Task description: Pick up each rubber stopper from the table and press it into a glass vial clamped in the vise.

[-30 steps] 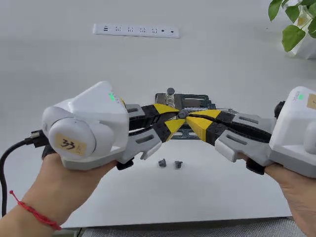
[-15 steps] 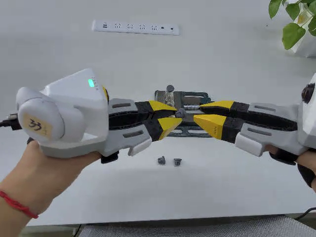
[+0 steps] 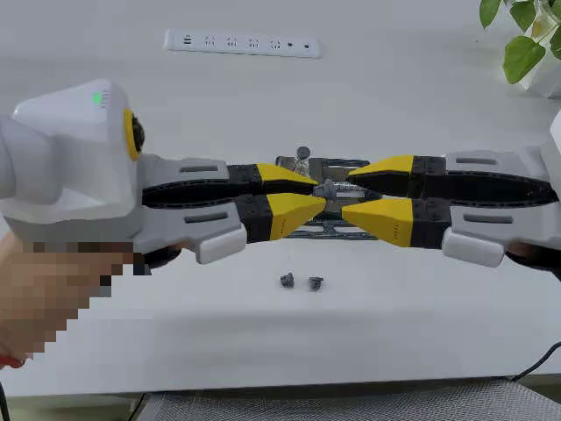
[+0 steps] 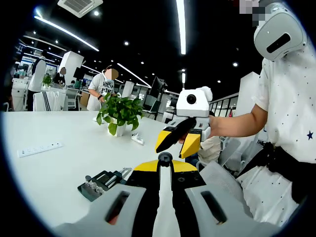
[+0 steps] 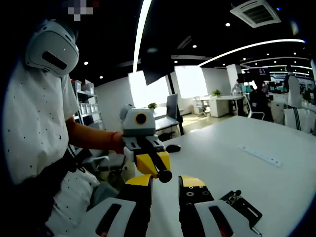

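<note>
Bright, even light; fisheye-warped edges

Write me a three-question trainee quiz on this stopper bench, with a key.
1. True or false: the left claw is shut on a rubber stopper.
2. How many loose stoppers lie on the table? A one, B two, C four.
3. Fill in: the right claw has its jaws ___.
Key: 1 true; 2 B; 3 open.
</note>
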The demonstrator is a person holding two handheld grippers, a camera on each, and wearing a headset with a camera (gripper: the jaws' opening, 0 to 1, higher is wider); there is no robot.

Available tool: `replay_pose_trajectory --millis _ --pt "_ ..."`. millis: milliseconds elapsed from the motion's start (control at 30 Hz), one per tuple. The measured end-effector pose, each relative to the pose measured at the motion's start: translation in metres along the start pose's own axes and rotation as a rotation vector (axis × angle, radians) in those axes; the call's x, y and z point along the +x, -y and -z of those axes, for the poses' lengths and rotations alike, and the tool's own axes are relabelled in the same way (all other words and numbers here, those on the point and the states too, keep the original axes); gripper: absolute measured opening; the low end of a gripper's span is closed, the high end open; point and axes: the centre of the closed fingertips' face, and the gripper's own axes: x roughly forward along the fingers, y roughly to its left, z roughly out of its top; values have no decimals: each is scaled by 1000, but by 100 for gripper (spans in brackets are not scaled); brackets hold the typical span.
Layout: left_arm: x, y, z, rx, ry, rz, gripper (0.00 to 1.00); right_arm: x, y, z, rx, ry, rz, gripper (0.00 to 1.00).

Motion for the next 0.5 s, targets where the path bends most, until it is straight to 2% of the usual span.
replay_pose_trajectory --millis 67,267,500 --pt "-1 3 -3 -16 9 19 4 0 -4 -3 3 12 -32 16" --pt "-5 9 -14 -68 64 62 3 -4 -9 -9 -2 20 -73 15" --pt "-6 17 -23 -88 93 102 3 -6 -18 -16 23 49 -128 14"
